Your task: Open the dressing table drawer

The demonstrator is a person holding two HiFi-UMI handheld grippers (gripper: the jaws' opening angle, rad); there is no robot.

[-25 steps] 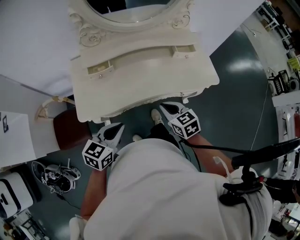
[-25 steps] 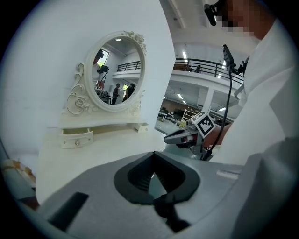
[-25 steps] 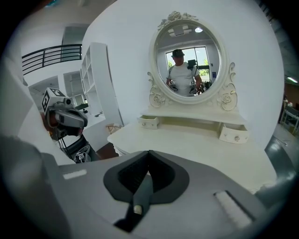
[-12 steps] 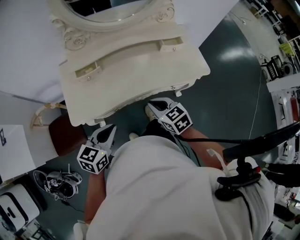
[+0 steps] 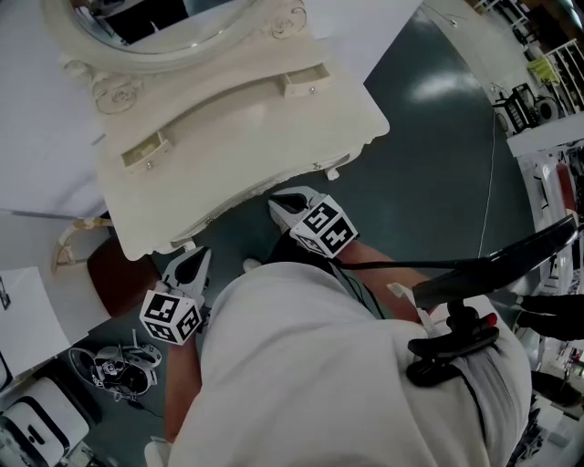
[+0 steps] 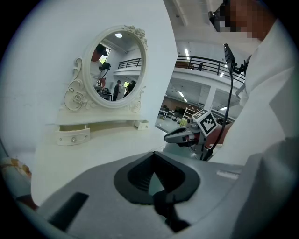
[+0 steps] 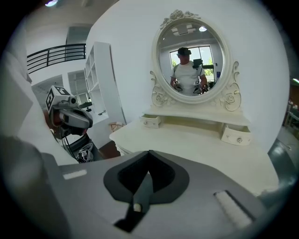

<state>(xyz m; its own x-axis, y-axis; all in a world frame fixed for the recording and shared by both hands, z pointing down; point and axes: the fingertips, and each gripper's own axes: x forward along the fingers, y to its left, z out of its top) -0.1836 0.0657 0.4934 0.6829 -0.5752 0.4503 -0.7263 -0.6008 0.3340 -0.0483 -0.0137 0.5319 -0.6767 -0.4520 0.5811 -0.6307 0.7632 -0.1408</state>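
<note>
Head view shows the cream dressing table (image 5: 237, 155) just ahead of both tools, its oval mirror (image 5: 155, 27) at the far side. A brown stool (image 5: 114, 278) sits beside the left gripper (image 5: 189, 264), out of the way. That gripper and the right gripper (image 5: 278, 204) are closed and empty near the front edge. The two small drawers (image 5: 146, 151) on the back shelf lie well beyond the tips; they look light, best pinched by the tiny, probably slippery knob (image 7: 238, 140).

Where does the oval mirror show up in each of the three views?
Head view: oval mirror, top left, cut off by the edge.
Left gripper view: upper left of centre.
Right gripper view: upper right of centre.
Shared landmark: the small left drawer under it.
</note>
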